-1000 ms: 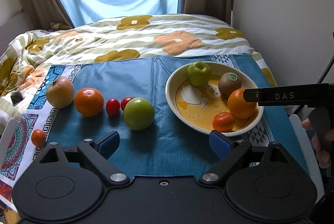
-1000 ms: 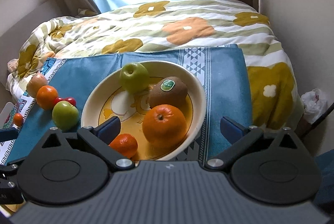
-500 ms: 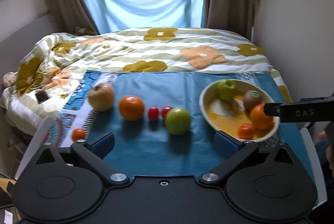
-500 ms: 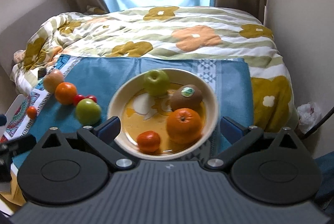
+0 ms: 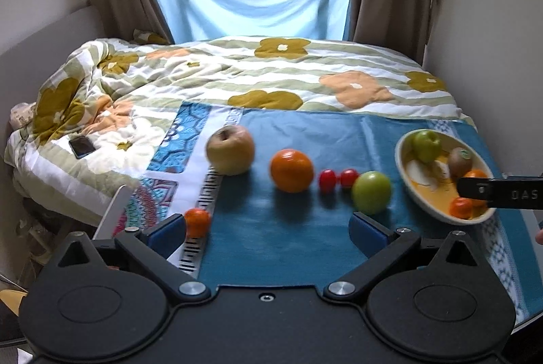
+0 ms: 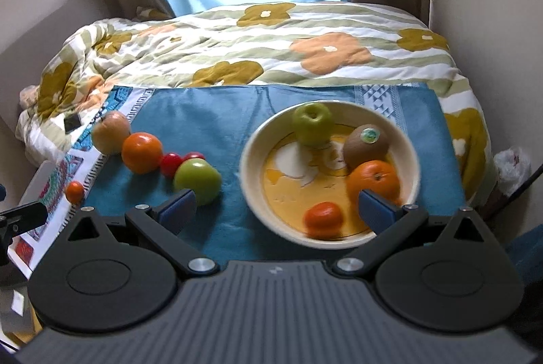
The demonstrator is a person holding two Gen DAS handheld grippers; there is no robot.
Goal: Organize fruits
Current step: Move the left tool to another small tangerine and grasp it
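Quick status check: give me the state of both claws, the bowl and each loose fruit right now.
left claw: open, empty
right claw: open, empty
bowl: upright, holds four fruits
green apple: loose on blue cloth
cherry tomatoes: loose, side by side
orange: loose on cloth
russet apple: loose at cloth edge
small mandarin: loose, off the blue cloth

white letters "das" stand on the black bar (image 5: 502, 193) at 3 o'clock; the kiwi sticker (image 6: 369, 135) is unreadable.
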